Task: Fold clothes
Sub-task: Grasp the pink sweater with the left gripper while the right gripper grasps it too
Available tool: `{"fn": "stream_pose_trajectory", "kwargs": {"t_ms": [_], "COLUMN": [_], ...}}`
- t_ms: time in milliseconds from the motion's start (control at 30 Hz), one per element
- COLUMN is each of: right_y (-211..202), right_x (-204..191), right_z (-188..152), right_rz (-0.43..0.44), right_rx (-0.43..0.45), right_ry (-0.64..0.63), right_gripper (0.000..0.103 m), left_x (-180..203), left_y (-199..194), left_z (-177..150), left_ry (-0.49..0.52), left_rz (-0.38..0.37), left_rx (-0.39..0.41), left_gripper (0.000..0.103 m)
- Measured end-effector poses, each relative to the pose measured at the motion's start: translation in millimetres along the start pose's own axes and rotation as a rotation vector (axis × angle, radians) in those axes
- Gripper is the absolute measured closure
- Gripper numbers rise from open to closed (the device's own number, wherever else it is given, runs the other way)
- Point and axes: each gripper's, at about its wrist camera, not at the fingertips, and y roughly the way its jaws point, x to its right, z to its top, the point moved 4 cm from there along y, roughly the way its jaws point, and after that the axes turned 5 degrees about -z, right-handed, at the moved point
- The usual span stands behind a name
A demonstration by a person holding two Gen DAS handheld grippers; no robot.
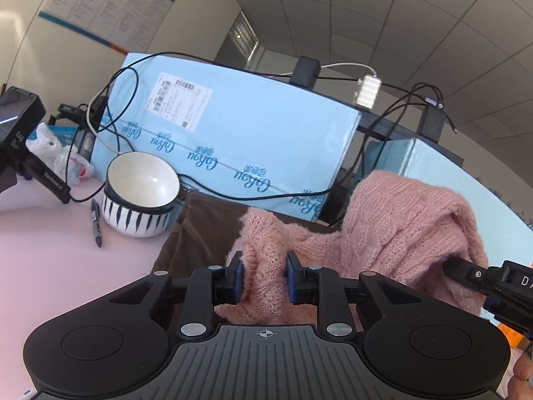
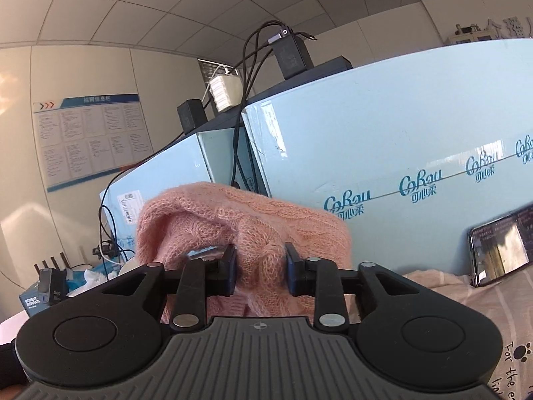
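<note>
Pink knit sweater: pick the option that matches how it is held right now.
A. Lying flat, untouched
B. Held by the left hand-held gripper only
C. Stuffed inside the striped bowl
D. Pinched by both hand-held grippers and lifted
D: the pink knit sweater is bunched between the blue pads of the left hand-held gripper and of the right hand-held gripper, and it hangs raised in front of the blue boxes.

One pink sweater (image 1: 399, 220), one brown garment (image 1: 200, 230), two stacked bowls (image 1: 140, 196), one marker (image 1: 96, 223), one phone (image 2: 499, 246).
</note>
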Motion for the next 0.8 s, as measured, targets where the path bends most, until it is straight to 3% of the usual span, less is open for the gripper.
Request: {"fn": "stream_pose_trajectory", "kwargs": {"t_ms": [33, 100, 167, 233, 300, 367, 467, 500, 567, 600, 633, 700, 800], "right_y": [-2, -6, -7, -6, -1, 6, 20, 24, 31, 33, 34, 28, 9], "right_x": [3, 4, -4, -16, -31, -44, -51, -49, -41, -33, -26, -13, 0], "right_z": [-1, -4, -4, -3, -1, 0, -4, -7, -14, -17, -20, -19, -8], "right_rz": [0.011, 0.044, 0.092, 0.148, 0.187, 0.169, 0.071, 0.027, -0.051, -0.075, -0.096, -0.096, -0.096], "right_rx": [-0.004, -0.01, -0.017, -0.034, -0.066, -0.075, -0.089, -0.095, -0.099, -0.099, -0.099, -0.086, -0.031], "right_ry": [0.002, -0.022, -0.048, -0.047, -0.053, -0.073, -0.085, -0.08, -0.07, -0.074, -0.076, -0.054, -0.043], "right_gripper": [0.051, 0.031, 0.025, 0.012, 0.009, 0.006, 0.006, 0.01, 0.033, 0.057, 0.071, 0.079, 0.082], "left_x": [3, 5, 9, 15, 21, 28, 37, 39, 44, 46, 48, 53, 60], "left_y": [0, 3, 5, 7, 9, 11, 12, 10, 6, 3, 1, -3, -10], "left_z": [0, -3, -6, -10, -14, -18, -23, -23, -22, -21, -21, -20, -19], "left_ry": [0.013, 0.021, 0.036, 0.069, 0.102, 0.134, 0.184, 0.193, 0.213, 0.222, 0.232, 0.251, 0.28], "left_rz": [-0.007, -0.024, -0.041, -0.07, -0.1, -0.13, -0.158, -0.159, -0.161, -0.162, -0.163, -0.164, -0.167], "left_rx": [0.004, -0.01, -0.027, -0.048, -0.07, -0.091, -0.109, -0.096, -0.071, -0.058, -0.046, -0.02, 0.018], "left_gripper": [0.08, 0.08, 0.08, 0.08, 0.08, 0.08, 0.08, 0.08, 0.08, 0.08, 0.081, 0.083, 0.084]}}
